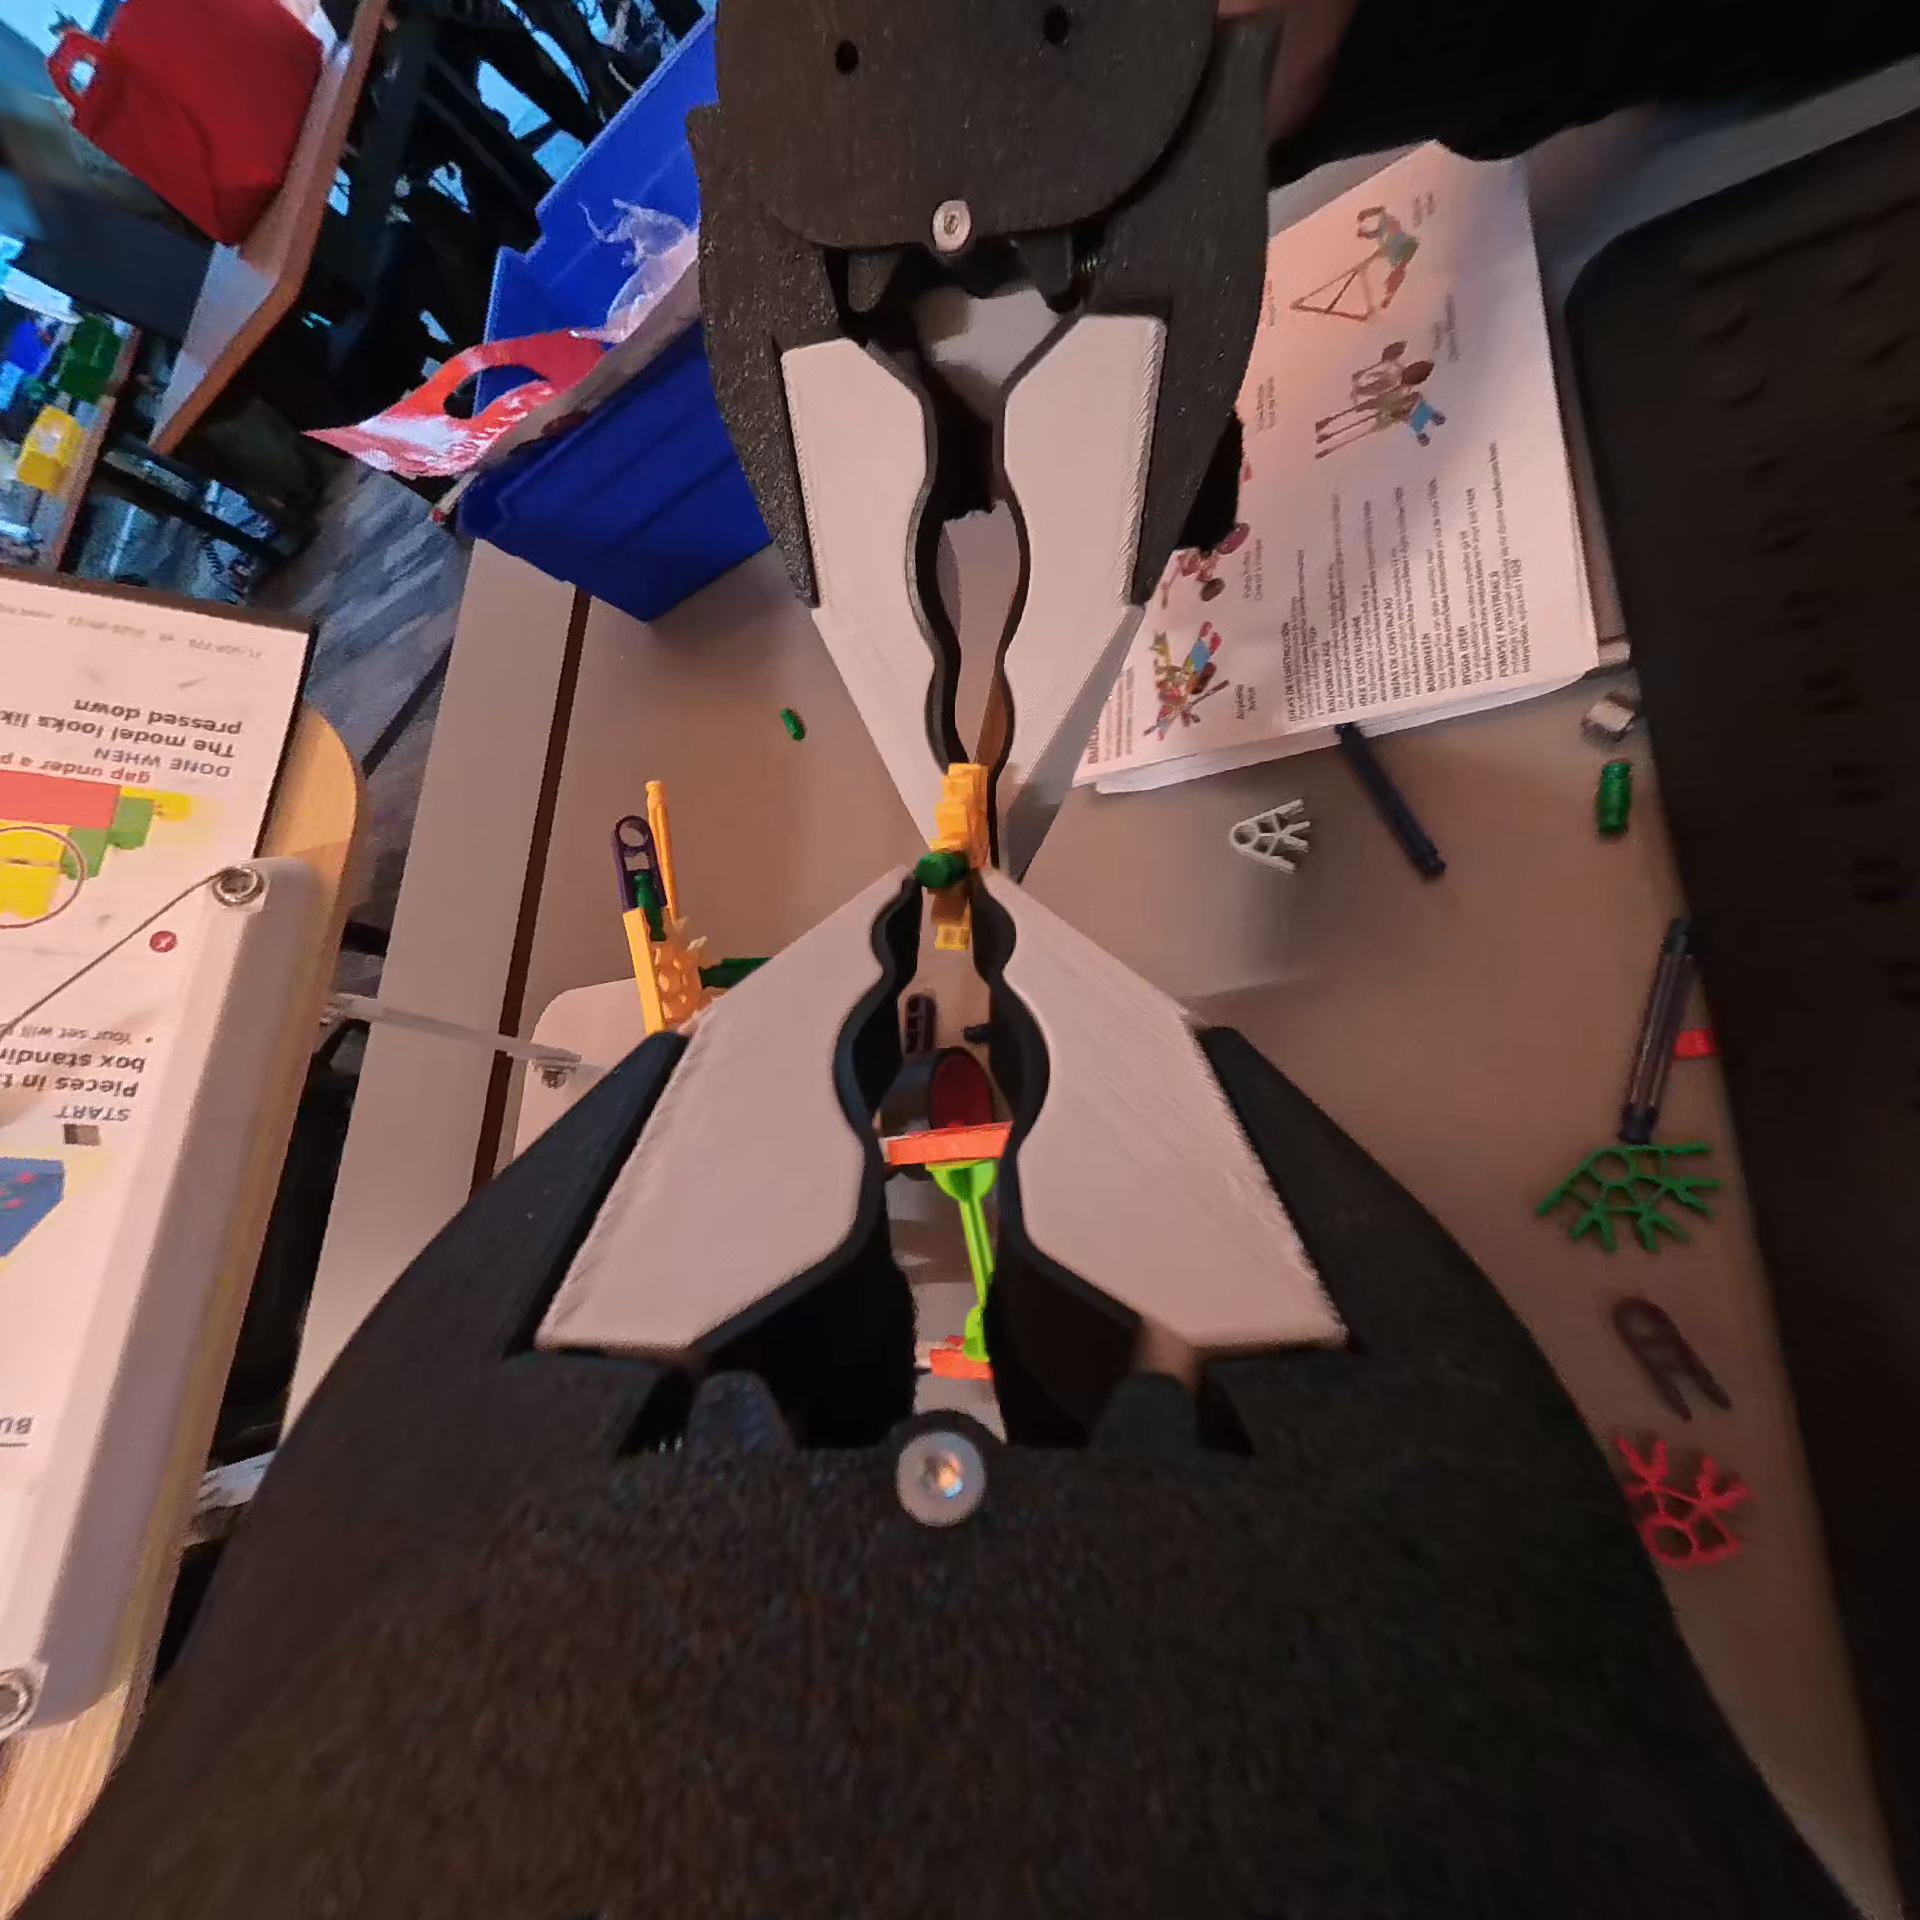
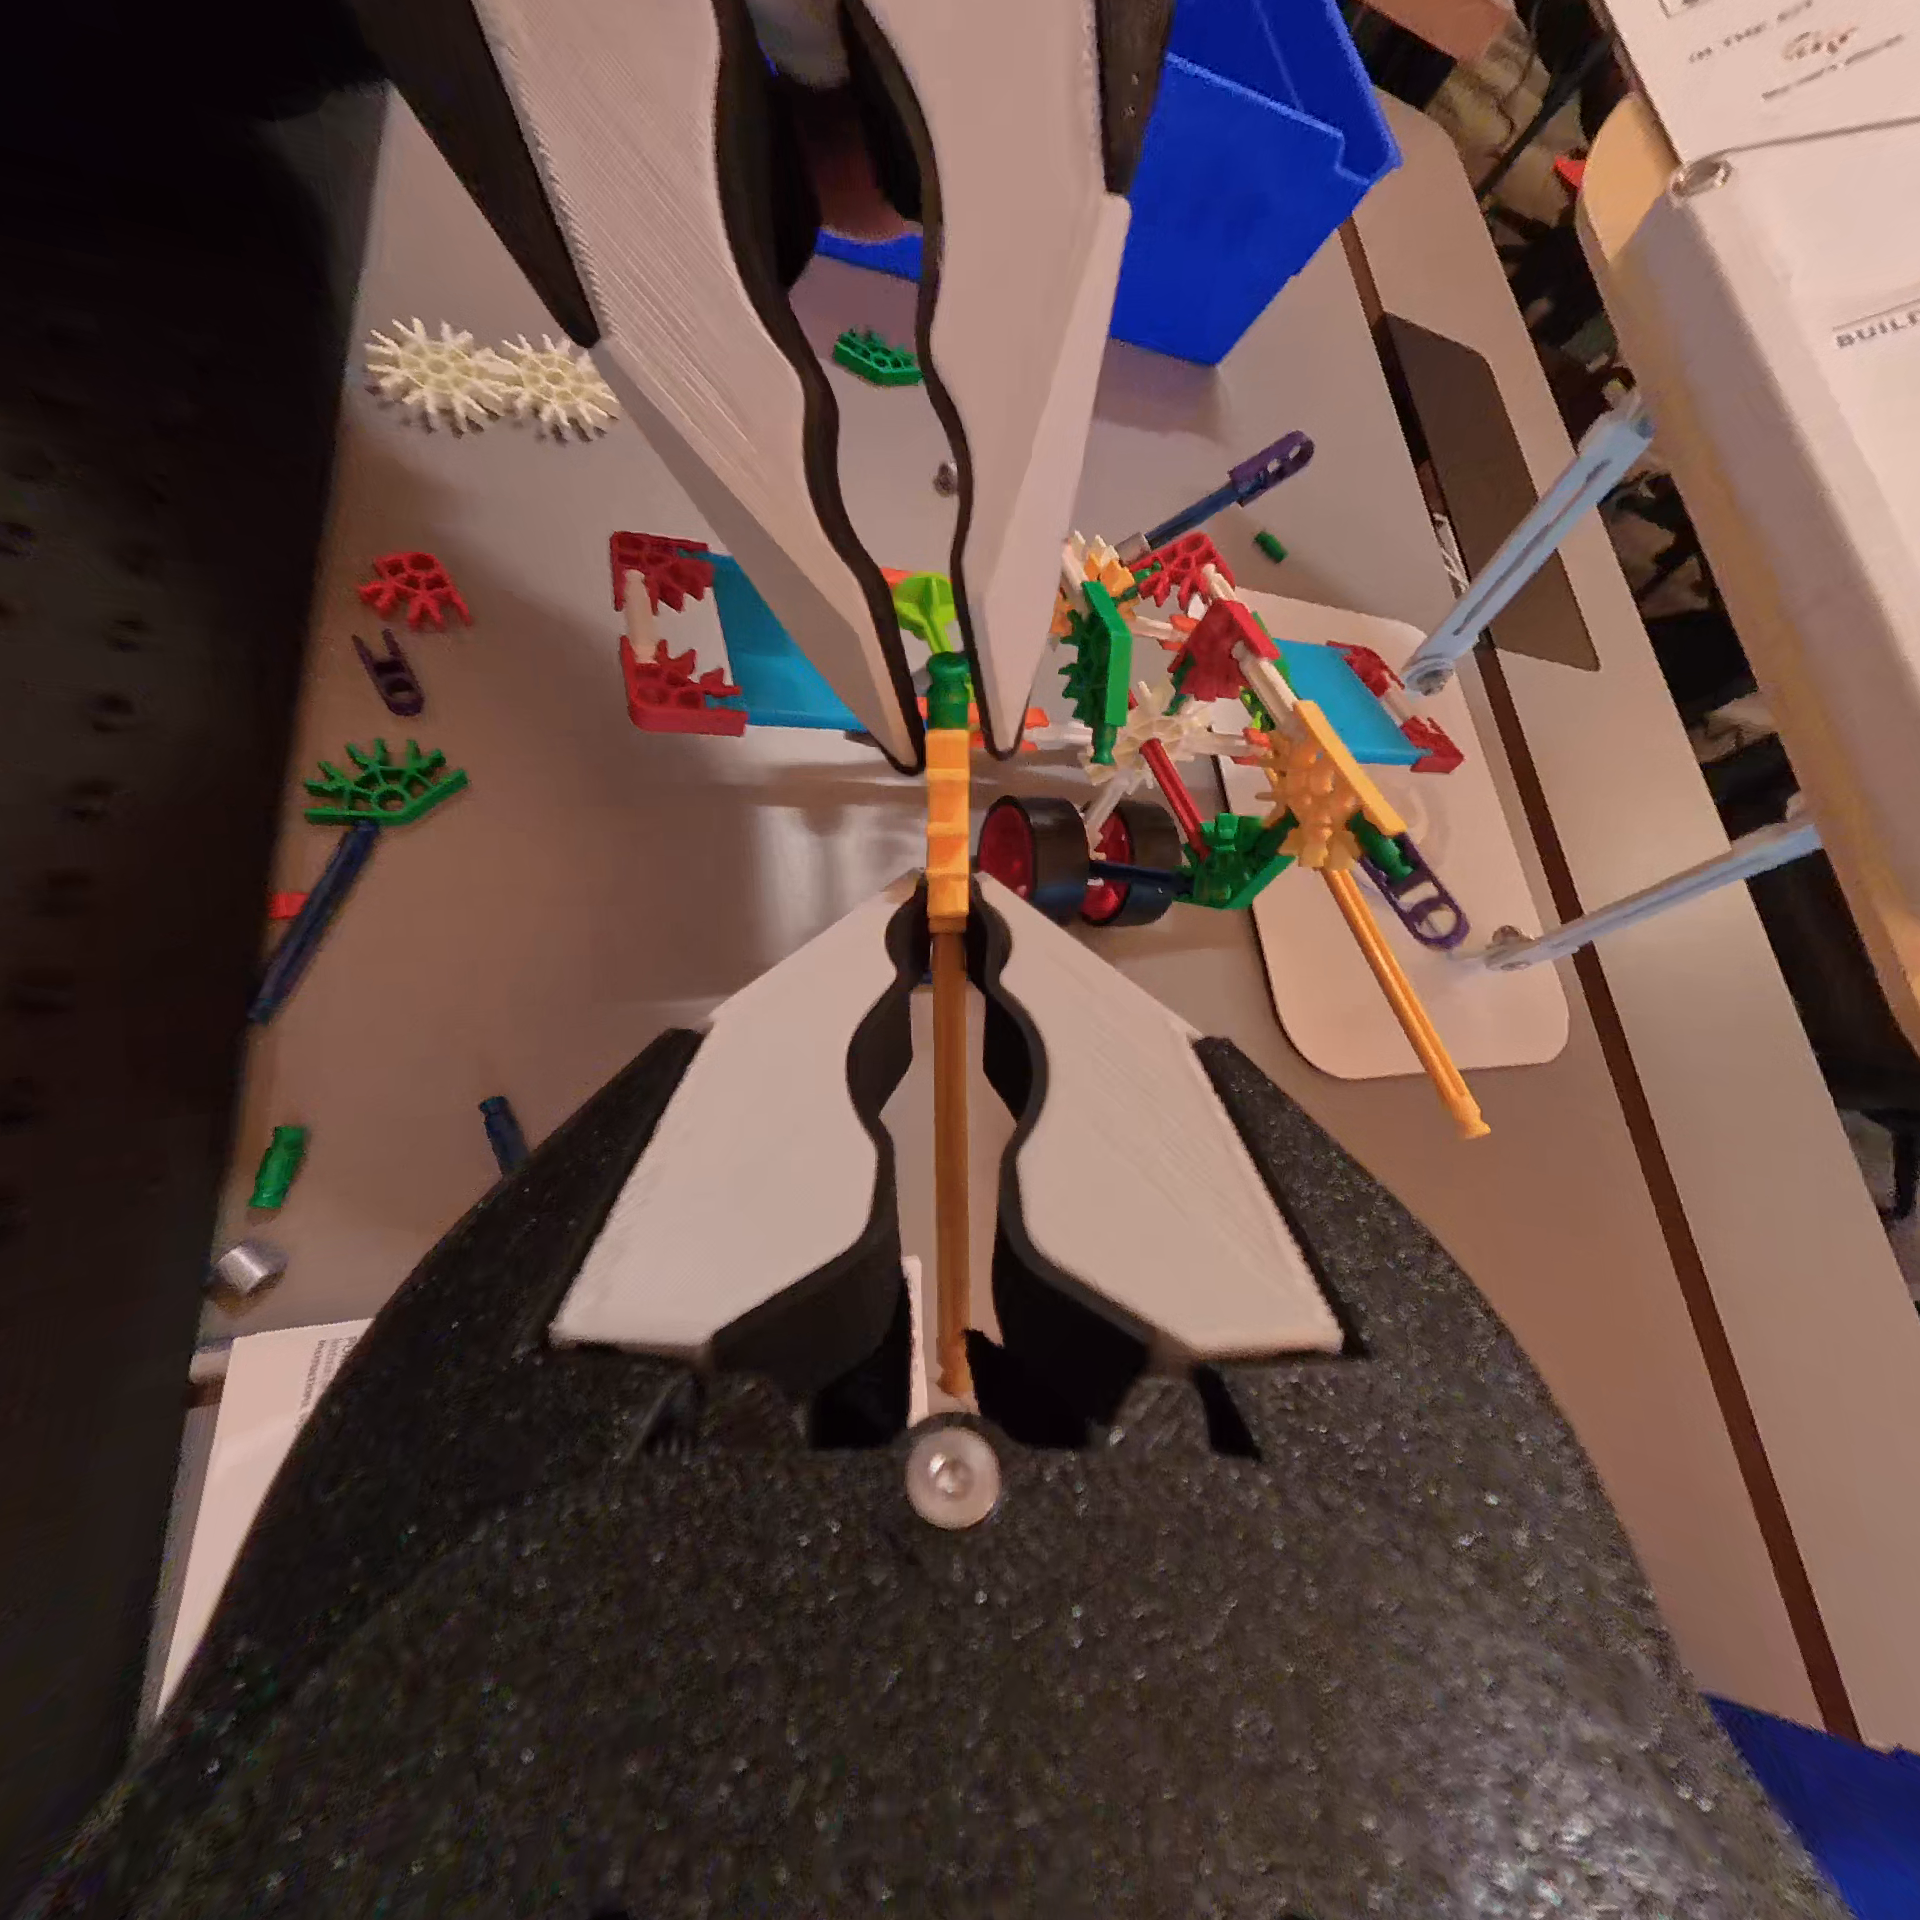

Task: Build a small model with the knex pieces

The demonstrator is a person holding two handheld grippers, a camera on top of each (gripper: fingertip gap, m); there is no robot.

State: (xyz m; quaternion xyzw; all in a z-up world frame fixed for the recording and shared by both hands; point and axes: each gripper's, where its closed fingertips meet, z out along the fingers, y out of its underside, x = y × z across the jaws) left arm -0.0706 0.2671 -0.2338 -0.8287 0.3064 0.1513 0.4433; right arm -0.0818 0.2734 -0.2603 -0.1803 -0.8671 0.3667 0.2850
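Note:
My right gripper (image 2: 948, 899) is shut on a long yellow rod (image 2: 951, 1143) with a yellow connector (image 2: 948, 800) on its far end. My left gripper (image 1: 951, 894) faces it tip to tip and is shut on a short green rod (image 1: 940, 871), whose end meets the yellow connector (image 1: 961, 816). In the right wrist view the left gripper (image 2: 951, 753) comes down from the top with the green rod (image 2: 945, 686) upright between its tips. In the left wrist view the right gripper (image 1: 982, 821) comes from the top. Behind them stands a colourful rod-and-connector model (image 2: 1195, 727) with red wheels (image 2: 1029, 842).
The model rests on a white board (image 2: 1434, 1018) on a grey table. A blue bin (image 1: 623, 468) stands at the back. An open booklet (image 1: 1403, 468), a green fan connector (image 1: 1621, 1195), a red connector (image 1: 1683, 1507) and white snowflake connectors (image 2: 488, 384) lie around. A white box (image 1: 135, 1039) stands beside. Both grippers' tips are close together, under 4 cm apart.

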